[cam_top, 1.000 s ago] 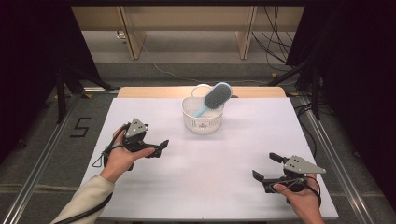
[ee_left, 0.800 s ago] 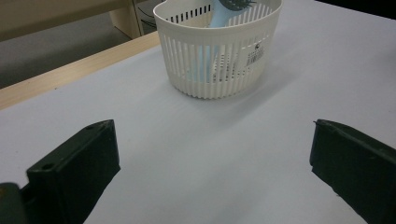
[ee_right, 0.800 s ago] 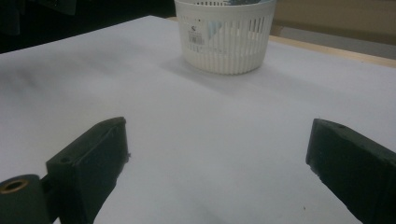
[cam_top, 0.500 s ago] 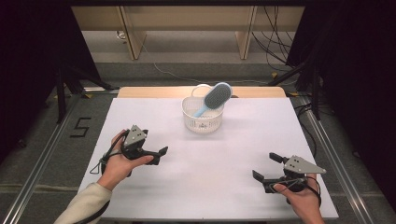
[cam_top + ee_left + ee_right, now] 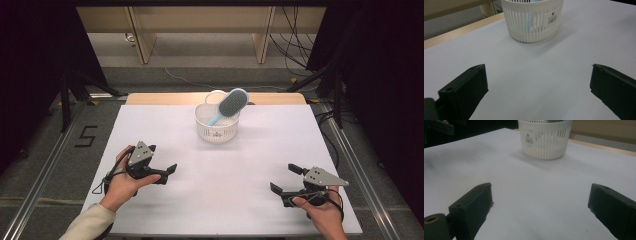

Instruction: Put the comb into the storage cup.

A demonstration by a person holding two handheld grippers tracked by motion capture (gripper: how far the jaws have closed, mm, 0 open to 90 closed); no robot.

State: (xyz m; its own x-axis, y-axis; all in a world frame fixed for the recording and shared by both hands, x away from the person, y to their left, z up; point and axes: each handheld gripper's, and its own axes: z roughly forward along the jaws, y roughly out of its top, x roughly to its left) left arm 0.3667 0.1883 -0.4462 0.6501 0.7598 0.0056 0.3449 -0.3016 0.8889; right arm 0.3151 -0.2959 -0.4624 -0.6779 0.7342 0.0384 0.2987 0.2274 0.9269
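Observation:
A white slatted basket (image 5: pixel 216 127) stands at the back middle of the white table (image 5: pixel 225 200). A light-blue hairbrush (image 5: pixel 229 105) leans in it, its bristle head sticking up over the right rim. My left gripper (image 5: pixel 162 159) hovers open at the front left, pointing toward the basket (image 5: pixel 534 22); nothing is between its jaws (image 5: pixel 537 67). My right gripper (image 5: pixel 286 179) is open at the front right, also empty (image 5: pixel 541 186), with the basket (image 5: pixel 545 141) ahead of it. The brush's blue handle (image 5: pixel 528 22) shows through the slats.
A bare wooden strip (image 5: pixel 165 98) runs along the table's far edge. Metal rails (image 5: pixel 55 160) flank the table on both sides, and a floor mark "5" (image 5: pixel 86 136) lies to the left. Cables (image 5: pixel 295 55) trail on the floor behind.
My left gripper has drawn back a little toward the person and the table's front left. The right gripper, basket and brush have stayed put.

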